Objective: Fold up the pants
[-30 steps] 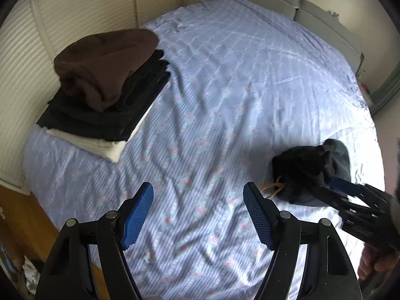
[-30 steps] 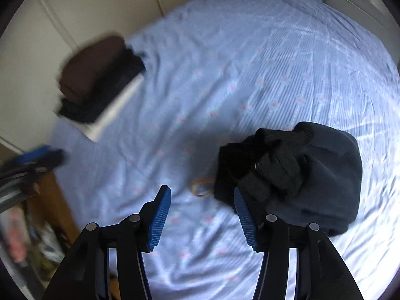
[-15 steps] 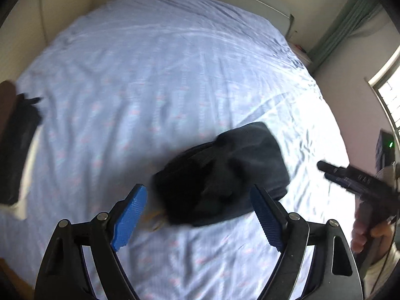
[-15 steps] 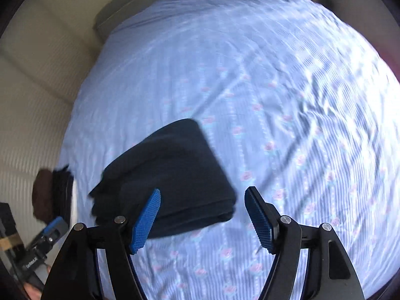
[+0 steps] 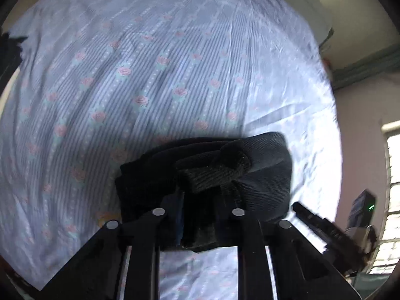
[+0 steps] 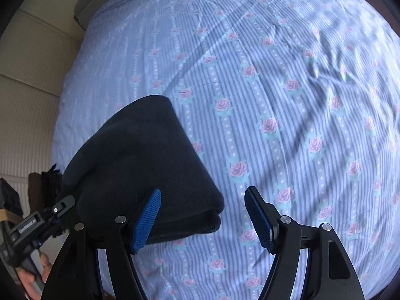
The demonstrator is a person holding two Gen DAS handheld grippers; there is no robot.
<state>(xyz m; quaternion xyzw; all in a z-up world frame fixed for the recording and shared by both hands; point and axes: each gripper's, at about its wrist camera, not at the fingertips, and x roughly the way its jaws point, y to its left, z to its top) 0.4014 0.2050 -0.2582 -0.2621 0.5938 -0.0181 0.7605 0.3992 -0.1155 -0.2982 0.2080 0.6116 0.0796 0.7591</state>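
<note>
Folded dark knit pants lie in a bundle on the blue flowered bed sheet. My left gripper is shut on the near edge of the bundle, its pads buried in the cloth. In the right wrist view the same pants lie to the left. My right gripper is open, its left blue pad against the bundle's near side and its right pad over bare sheet. The left gripper's body shows at the lower left there.
A stack of dark folded clothes sits at the bed's left edge, also glimpsed in the left wrist view. The headboard and a panelled wall border the bed. A window is at the right.
My left gripper moved down onto the pants bundle and closed on it. My right gripper moved closer to the bundle and stayed open.
</note>
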